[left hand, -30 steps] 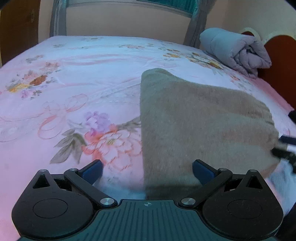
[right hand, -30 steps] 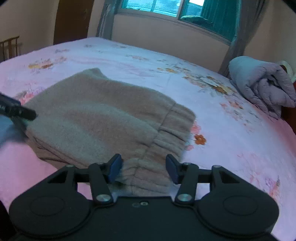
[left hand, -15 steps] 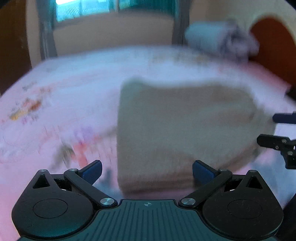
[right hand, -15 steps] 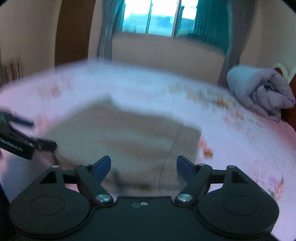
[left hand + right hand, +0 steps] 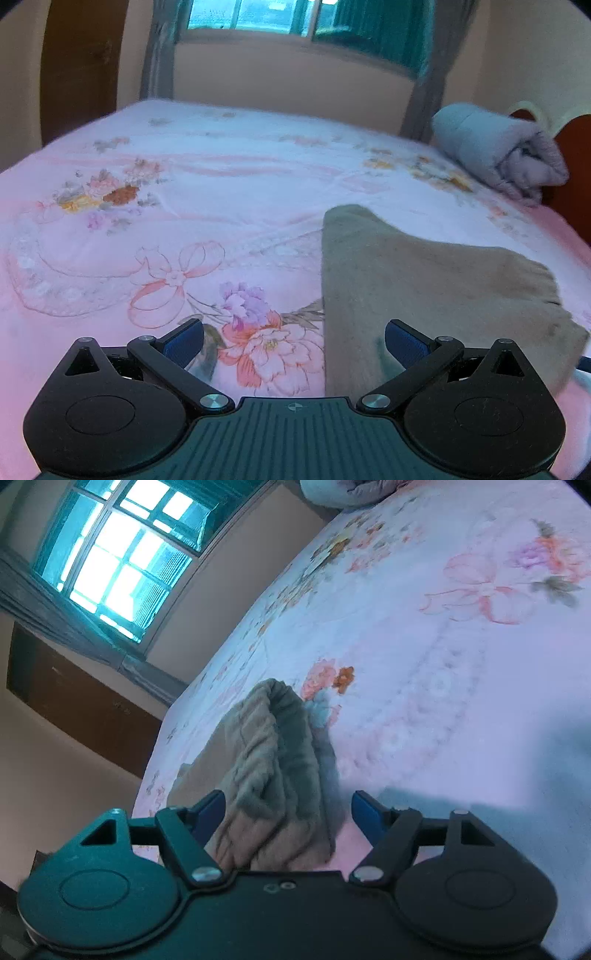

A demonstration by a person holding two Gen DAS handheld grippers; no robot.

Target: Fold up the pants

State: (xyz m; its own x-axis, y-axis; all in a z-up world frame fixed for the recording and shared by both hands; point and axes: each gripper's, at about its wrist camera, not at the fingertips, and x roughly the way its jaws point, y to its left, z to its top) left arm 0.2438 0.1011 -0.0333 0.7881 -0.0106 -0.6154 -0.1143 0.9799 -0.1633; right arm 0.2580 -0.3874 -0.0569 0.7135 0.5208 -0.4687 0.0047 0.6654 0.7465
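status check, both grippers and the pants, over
Left hand-held gripper open, empty. Right hand-held gripper open, pads off the cloth. Pants folded in a compact stack on the bed. Rolled quilt far off, nothing in the way.

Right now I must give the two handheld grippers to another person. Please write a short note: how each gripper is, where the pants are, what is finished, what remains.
Left gripper: open, empty, above the pink floral bedsheet, beside the pants' left edge.
Right gripper: open, rolled sideways; the pants' end lies between the pads, not pinched.
Beige fleece pants: folded into a compact stack on the bed, free of both grippers.
Done: the folds appear made.
Left: perhaps tidy the bunched end; otherwise withdraw.
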